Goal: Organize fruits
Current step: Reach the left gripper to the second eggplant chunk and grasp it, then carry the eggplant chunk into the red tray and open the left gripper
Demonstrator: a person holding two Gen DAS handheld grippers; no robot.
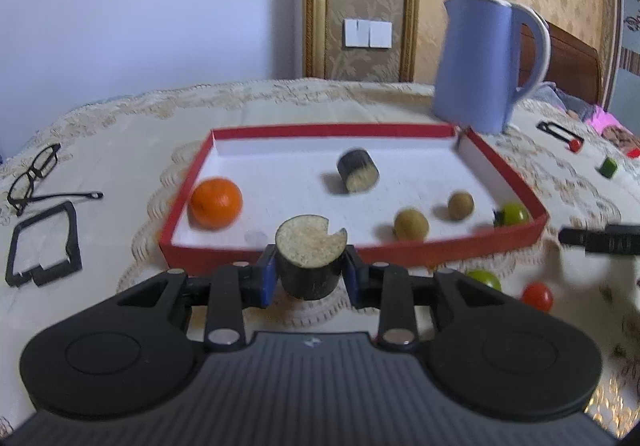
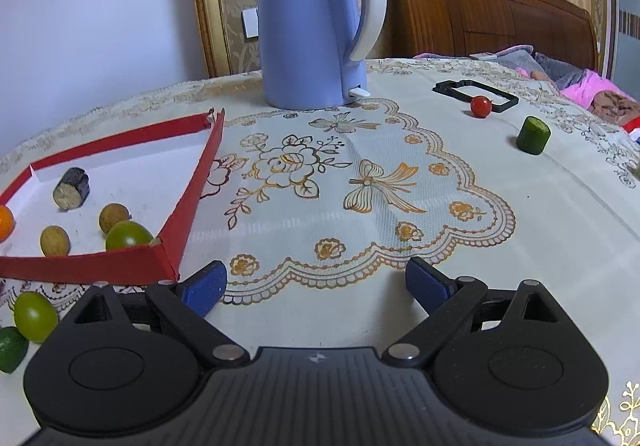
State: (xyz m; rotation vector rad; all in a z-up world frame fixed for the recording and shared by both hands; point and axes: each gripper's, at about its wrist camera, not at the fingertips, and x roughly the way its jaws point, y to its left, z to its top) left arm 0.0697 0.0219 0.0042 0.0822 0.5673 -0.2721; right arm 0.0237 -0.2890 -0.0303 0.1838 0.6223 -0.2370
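My left gripper (image 1: 310,278) is shut on a dark-skinned cylinder piece with a pale cut top (image 1: 310,262), held just in front of the red-rimmed tray (image 1: 248,133). The tray holds an orange (image 1: 216,202), another dark cylinder piece (image 1: 357,170), two brown round fruits (image 1: 411,224) (image 1: 461,205) and a green fruit (image 1: 514,213). My right gripper (image 2: 316,286) is open and empty over the tablecloth, right of the tray (image 2: 200,181). Loose on the cloth are a green fruit (image 2: 35,316), a red tomato (image 2: 480,106) and a green cylinder piece (image 2: 533,135).
A blue kettle (image 2: 312,21) stands behind the tray's far right corner. Glasses (image 1: 34,173) and a black frame (image 1: 42,242) lie to the left. Another black frame (image 2: 474,91) lies far right. A red tomato (image 1: 537,296) and green fruit (image 1: 484,278) lie in front of the tray.
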